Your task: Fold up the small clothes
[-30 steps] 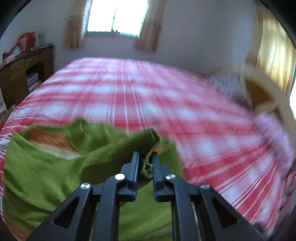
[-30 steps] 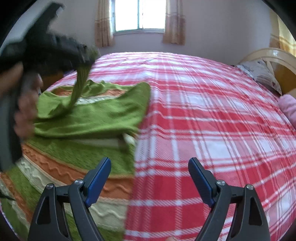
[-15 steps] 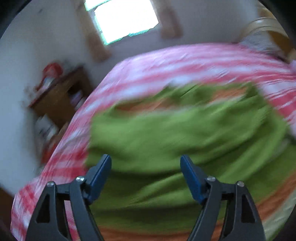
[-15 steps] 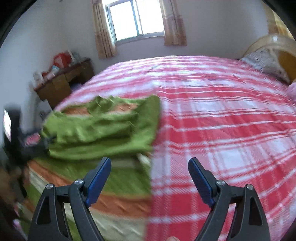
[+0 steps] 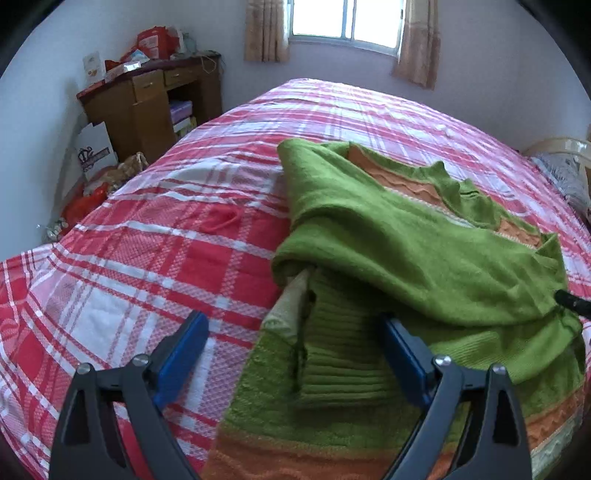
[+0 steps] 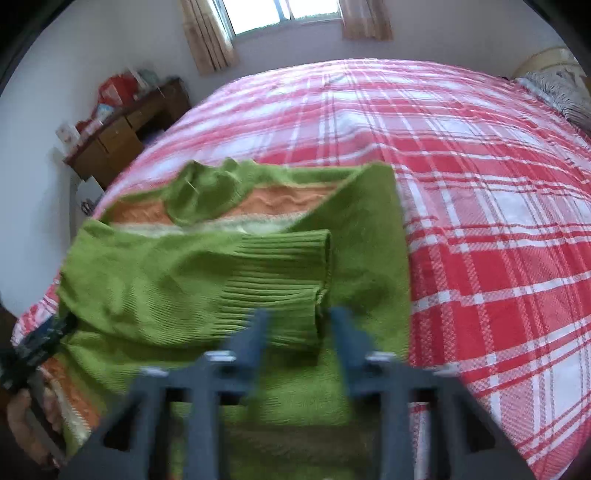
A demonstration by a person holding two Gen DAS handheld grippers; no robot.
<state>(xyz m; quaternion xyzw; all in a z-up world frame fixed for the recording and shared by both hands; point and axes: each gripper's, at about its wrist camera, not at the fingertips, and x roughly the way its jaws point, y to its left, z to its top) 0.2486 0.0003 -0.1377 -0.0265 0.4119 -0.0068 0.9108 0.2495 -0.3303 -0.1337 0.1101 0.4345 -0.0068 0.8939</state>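
Note:
A green knit sweater (image 5: 388,258) with orange and cream bands lies on the red plaid bed (image 5: 166,258), both sleeves folded across its body. My left gripper (image 5: 295,354) is open and empty, its blue pads low over the sweater's left side and ribbed hem. In the right wrist view the sweater (image 6: 207,273) fills the lower left. My right gripper (image 6: 299,332) is blurred, its fingers partly closed around the ribbed sleeve cuff (image 6: 295,273); whether they grip it is unclear.
A wooden desk (image 5: 147,99) with clutter stands against the far left wall, with bags on the floor beside it. A window (image 5: 343,18) with curtains is behind the bed. A pillow (image 6: 554,92) and headboard are at the far right.
My left gripper let go of the sleeve, opened, and dropped to the sweater's left edge. My right gripper moved left over the sweater and its fingers narrowed at the cuff.

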